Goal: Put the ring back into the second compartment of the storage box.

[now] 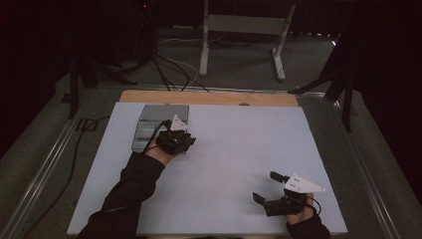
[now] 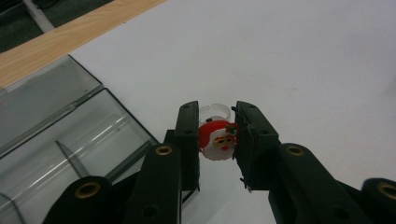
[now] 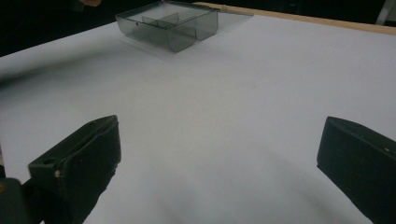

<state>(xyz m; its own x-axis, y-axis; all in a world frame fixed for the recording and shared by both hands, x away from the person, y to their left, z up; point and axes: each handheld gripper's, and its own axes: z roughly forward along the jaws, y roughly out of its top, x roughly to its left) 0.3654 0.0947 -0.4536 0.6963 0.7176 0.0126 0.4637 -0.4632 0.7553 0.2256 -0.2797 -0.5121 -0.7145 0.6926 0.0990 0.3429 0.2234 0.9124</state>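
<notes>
My left gripper (image 2: 215, 140) is shut on a small Santa ring (image 2: 217, 140), a red and white face on a white band, held just beside the clear compartment box (image 2: 70, 135). From above, the left gripper (image 1: 175, 139) sits at the right edge of the grey box (image 1: 149, 124) near the table's back left. The right gripper (image 1: 266, 186) rests near the front right of the white table, jaws wide apart with nothing between them. In the right gripper view the gripper (image 3: 219, 158) faces the box (image 3: 168, 23) far off, with its dividers and open lid visible.
A white sheet (image 1: 229, 149) covers the table, with a wooden strip (image 1: 209, 97) along its far edge. Cables (image 1: 169, 69) and a metal stand (image 1: 239, 35) lie on the floor beyond. A cable (image 1: 74, 159) runs along the table's left side.
</notes>
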